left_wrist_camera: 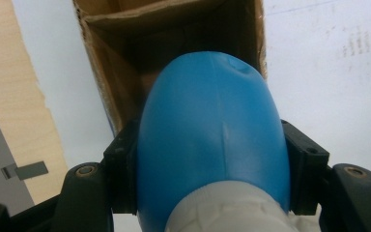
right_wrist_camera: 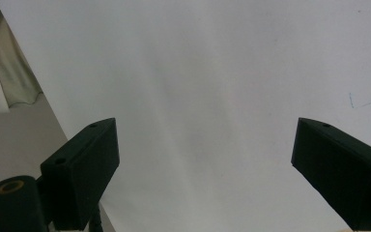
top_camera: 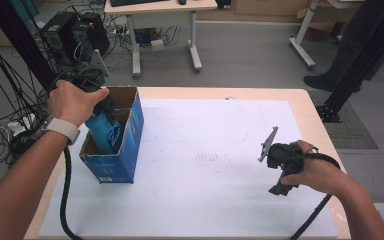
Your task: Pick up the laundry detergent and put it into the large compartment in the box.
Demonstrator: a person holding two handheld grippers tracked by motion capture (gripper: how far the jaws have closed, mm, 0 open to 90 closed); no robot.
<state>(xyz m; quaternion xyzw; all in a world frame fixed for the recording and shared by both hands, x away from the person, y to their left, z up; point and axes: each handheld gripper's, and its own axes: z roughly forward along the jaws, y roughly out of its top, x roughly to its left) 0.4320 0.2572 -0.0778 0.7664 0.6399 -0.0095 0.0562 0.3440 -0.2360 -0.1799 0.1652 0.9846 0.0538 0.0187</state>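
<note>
So the blue bottle (left_wrist_camera: 212,140) sits clamped between the jaws of the left tool (top_camera: 101,102), gripped on its body just past the white cap (left_wrist_camera: 227,212), bottom end pointing down into the open cardboard box (top_camera: 130,135) at the left side of the counter (top_camera: 300,100). From the high view it looks partway into the box mouth — not all the way down, as far as I can tell.

If I were doing this step: keep the bottle lined up with the opening, away from the cardboard walls, and lower it straight. That box looks light, so snagging the rim could tip or drag it. Only let go once the bottom rests on something.

The right tool (top_camera: 280,167) hangs over the white sheet (right_wrist_camera: 212,72) well off to the right, jaws spread wide, nothing in them — it could steady the box if needed.

Count: one bottle, one box, two tools, one white sheet on the counter.
</note>
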